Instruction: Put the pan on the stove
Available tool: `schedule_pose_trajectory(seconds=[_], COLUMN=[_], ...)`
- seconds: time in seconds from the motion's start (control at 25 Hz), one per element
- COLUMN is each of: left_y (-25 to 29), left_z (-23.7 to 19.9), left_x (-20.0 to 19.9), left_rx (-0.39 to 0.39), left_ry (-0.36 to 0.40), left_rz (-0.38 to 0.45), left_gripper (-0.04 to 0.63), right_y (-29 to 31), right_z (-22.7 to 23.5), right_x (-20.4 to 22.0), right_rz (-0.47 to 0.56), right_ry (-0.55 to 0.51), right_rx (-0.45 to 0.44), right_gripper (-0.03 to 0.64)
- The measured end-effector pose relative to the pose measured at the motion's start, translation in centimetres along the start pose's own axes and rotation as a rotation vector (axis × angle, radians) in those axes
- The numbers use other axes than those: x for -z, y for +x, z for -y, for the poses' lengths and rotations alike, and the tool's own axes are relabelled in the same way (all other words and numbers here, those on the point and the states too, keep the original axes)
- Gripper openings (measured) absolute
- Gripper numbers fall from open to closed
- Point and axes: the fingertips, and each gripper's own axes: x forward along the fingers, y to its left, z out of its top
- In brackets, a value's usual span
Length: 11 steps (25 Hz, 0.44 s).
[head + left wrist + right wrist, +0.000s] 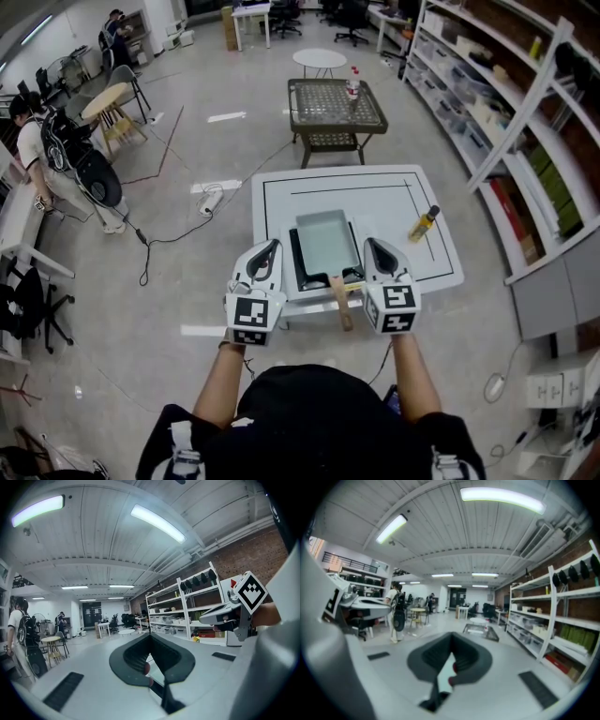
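Note:
A grey-green rectangular pan [325, 239] with a wooden handle [341, 302] rests on a black stove [296, 258] near the front edge of a white table [431, 202]. The handle points toward me, past the table edge. My left gripper [271, 248] is raised just left of the pan, my right gripper [373, 247] just right of it. Both are shut and hold nothing. In the left gripper view the left gripper [151, 637] points across the room, as does the right gripper [452, 637] in its own view. Neither gripper view shows the pan.
A yellow oil bottle [423, 224] lies on the table's right side. Beyond stands a mesh-topped table [336, 105] with a bottle [353, 86], then a round white table [320, 61]. Shelving [525, 141] lines the right. A person [47, 159] stands at far left; cables cross the floor.

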Motion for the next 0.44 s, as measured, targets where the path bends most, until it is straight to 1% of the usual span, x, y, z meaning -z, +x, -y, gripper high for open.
schedule_pose_trajectory(seconds=[0.24, 0.44], left_y=[0.17, 0.35], left_z=[-0.03, -0.38], left_x=[0.37, 0.41], left_rx=[-0.006, -0.013], left_ry=[-0.029, 0.003], left_rz=[-0.004, -0.02], left_gripper=[0.021, 0.021], right_y=[0.24, 0.44], right_z=[0.15, 0.01], right_x=[0.52, 0.27], right_rz=[-0.008, -0.015], right_ry=[-0.002, -0.004], right_rx=[-0.004, -0.01], right_gripper=[0.034, 0.034])
